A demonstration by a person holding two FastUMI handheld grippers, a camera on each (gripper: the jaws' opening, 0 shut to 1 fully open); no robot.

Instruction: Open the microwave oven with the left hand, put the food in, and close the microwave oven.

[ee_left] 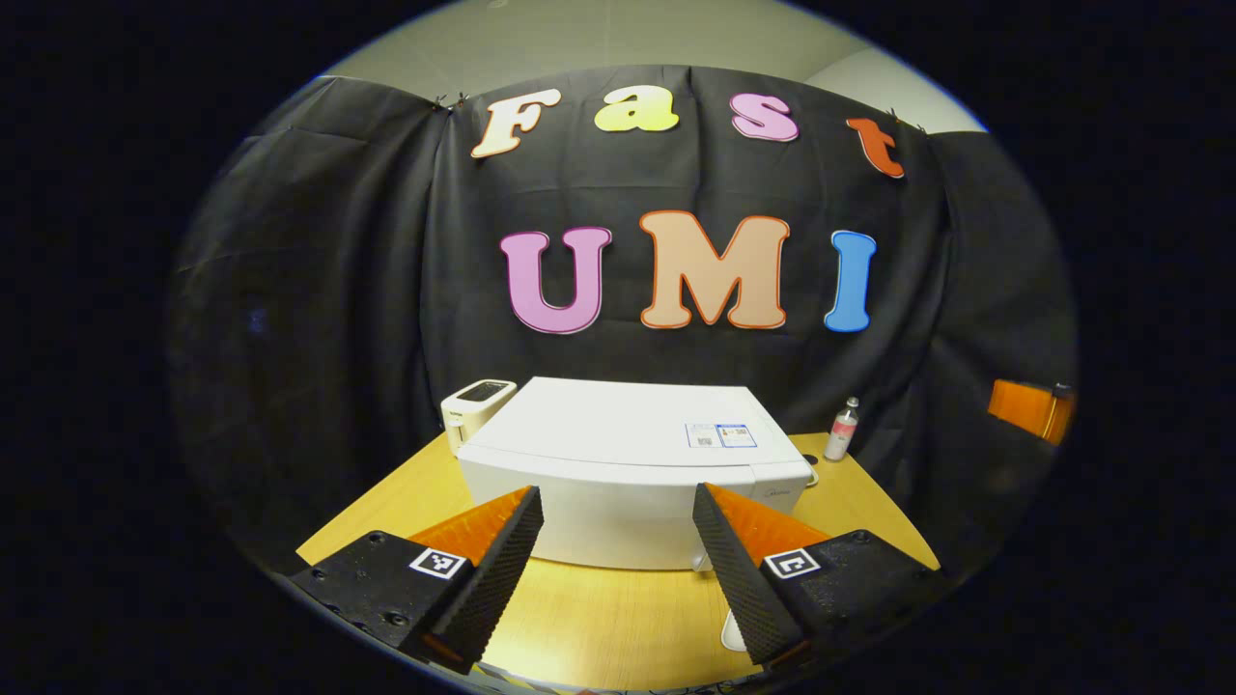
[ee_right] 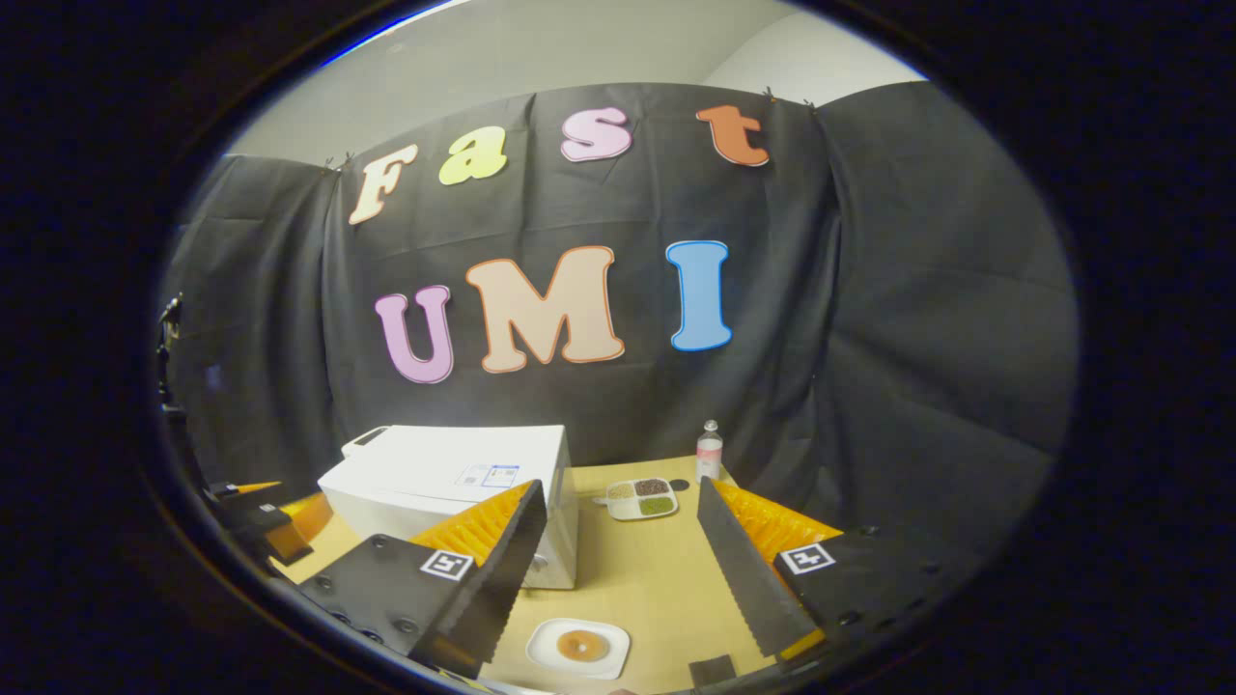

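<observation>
I hold both tools spread wide, grasping nothing: left tool (ee_left: 618, 521) faces the shut microwave (ee_left: 632, 463) on the counter (ee_right: 647, 569); right tool (ee_right: 618, 541) above the food plate (ee_right: 579, 646), right of the microwave.

Black cloth (ee_right: 869, 319) drapes the booth on three sides, clipped along its top edge, with pale wall (ee_right: 579, 48) rising above it. A light wooden table (ee_right: 657, 569) stands against the cloth under bright overhead light, a small bottle (ee_right: 709, 452) and a divided tray (ee_right: 642, 498) near its back edge.
</observation>
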